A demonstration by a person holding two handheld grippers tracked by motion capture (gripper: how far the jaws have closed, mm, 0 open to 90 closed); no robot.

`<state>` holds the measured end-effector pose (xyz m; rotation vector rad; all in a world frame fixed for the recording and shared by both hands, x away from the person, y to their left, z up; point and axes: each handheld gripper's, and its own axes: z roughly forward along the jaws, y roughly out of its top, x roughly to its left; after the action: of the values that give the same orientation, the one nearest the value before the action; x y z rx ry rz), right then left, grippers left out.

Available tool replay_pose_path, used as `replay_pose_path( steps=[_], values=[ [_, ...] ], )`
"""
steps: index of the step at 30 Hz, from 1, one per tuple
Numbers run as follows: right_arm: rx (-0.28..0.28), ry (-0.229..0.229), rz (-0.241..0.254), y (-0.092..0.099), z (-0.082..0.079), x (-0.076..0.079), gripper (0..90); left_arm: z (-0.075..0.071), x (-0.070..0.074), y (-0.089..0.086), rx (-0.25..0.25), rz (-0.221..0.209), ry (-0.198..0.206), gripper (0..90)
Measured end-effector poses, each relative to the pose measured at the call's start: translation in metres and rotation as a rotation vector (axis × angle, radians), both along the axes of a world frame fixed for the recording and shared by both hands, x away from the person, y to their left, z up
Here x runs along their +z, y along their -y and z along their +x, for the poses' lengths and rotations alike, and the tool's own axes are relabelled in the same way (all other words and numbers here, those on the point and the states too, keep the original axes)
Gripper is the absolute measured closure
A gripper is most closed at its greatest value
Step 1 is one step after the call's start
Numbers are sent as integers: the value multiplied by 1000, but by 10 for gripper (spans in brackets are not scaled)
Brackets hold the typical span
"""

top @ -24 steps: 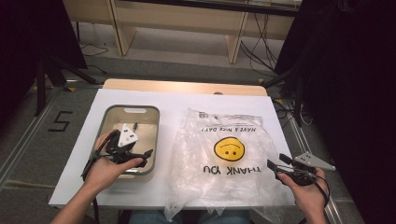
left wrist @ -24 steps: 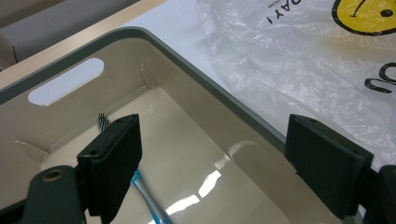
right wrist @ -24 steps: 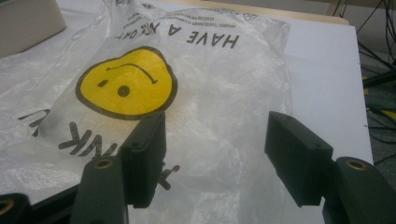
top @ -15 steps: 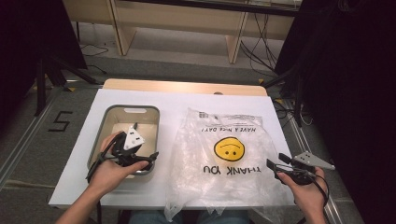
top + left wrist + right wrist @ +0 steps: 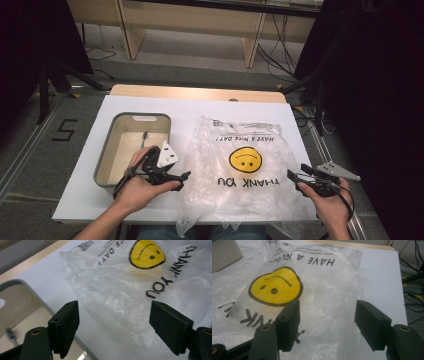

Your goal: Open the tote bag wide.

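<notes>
A clear plastic bag [image 5: 245, 165] with a yellow smiley and "THANK YOU" print lies flat on the white table. In the left gripper view the bag [image 5: 120, 277] lies ahead, and in the right gripper view it [image 5: 274, 287] spreads beneath the jaws. My left gripper [image 5: 181, 176] hovers at the right rim of a grey bin [image 5: 102, 160], pointing at the bag's left edge. It [image 5: 113, 307] is open with nothing between its jaws. My right gripper [image 5: 295, 174] is at the bag's right edge, low over the plastic. It [image 5: 327, 305] is also open and holds nothing.
A small dark object [image 5: 144, 136] lies inside the bin. The white table top [image 5: 200, 107] has a wooden strip along its far side. The bag's near end hangs over the table's front edge. Cables [image 5: 280, 60] run across the floor behind.
My left hand has moved to the right, from over the bin to its right rim beside the bag. The right hand and the bag have stayed put.
</notes>
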<state>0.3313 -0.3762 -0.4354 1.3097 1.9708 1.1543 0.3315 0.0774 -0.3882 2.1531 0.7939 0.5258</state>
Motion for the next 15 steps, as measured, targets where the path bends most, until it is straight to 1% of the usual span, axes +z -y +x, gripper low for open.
replay_pose_path(
  steps=[1, 2, 3, 4, 5, 6, 7, 8, 9, 10, 11, 12, 13, 14, 15],
  values=[
    [-3, -2, -1, 0, 0, 0, 381, 0, 0, 0, 0, 0, 0, 241],
    [-4, -6, -1, 1, 1, 0, 380, -3, 0, 8, -20, 9, -5, 244],
    [-5, -10, -4, 2, 1, -1, 378, -3, 0, 8, -20, 9, -5, 248],
    [-6, -15, -6, 2, 1, -1, 378, -4, -1, 15, -38, 14, -10, 251],
    [-9, -19, -7, 3, 1, -2, 377, -4, -1, 15, -38, 14, -10, 253],
    [-12, -25, -6, 4, 2, -3, 376, -5, -4, 22, -49, 30, -16, 256],
    [-12, -25, -6, 4, 2, -3, 376, -5, -4, 22, -49, 30, -16, 258],
    [-16, -33, -9, 5, 2, -3, 375, -4, -9, 27, -68, 38, -27, 260],
    [-16, -33, -9, 5, 2, -3, 375, -4, -9, 27, -68, 38, -27, 263],
    [-19, -40, -14, 5, 2, -4, 375, -3, -14, 30, -81, 46, -44, 265],
    [-19, -40, -14, 5, 2, -4, 375, -3, -14, 30, -81, 46, -44, 269],
    [-20, -47, -18, 6, 3, -4, 375, -3, -17, 33, -82, 58, -50, 271],
    [-20, -47, -18, 6, 3, -4, 375, -3, -17, 33, -82, 58, -50, 272],
    [-27, -57, -24, 7, 3, -5, 374, -4, -20, 37, -91, 71, -56, 272],
    [-27, -57, -24, 7, 3, -5, 374, -4, -20, 37, -91, 71, -56, 273]
  ],
)
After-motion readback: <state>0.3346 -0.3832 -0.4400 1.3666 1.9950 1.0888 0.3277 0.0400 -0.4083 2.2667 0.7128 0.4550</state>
